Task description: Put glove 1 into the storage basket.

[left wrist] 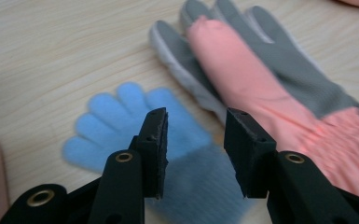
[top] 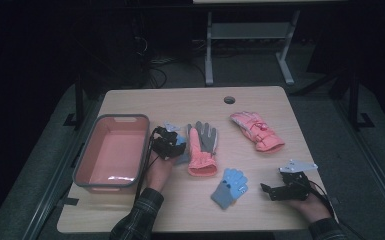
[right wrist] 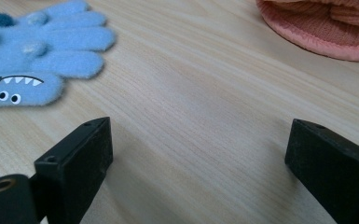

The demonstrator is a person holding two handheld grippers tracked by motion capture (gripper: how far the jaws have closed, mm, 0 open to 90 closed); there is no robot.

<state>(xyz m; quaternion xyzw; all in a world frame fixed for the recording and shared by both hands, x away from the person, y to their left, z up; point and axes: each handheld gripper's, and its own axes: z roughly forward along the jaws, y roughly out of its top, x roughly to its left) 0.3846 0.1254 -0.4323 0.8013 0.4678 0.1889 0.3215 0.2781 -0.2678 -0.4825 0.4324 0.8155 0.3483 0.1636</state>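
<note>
Black jaws of the left gripper (left wrist: 193, 140) straddle the blue glove's cuff (left wrist: 191, 179), not pinching yet; squeeze next. Right gripper (right wrist: 198, 154) idles wide open.

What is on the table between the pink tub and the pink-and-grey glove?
The left hand-held gripper is there, over a blue glove that lies beside the pink-and-grey glove. The high view shows it next to the pink tub.
</note>
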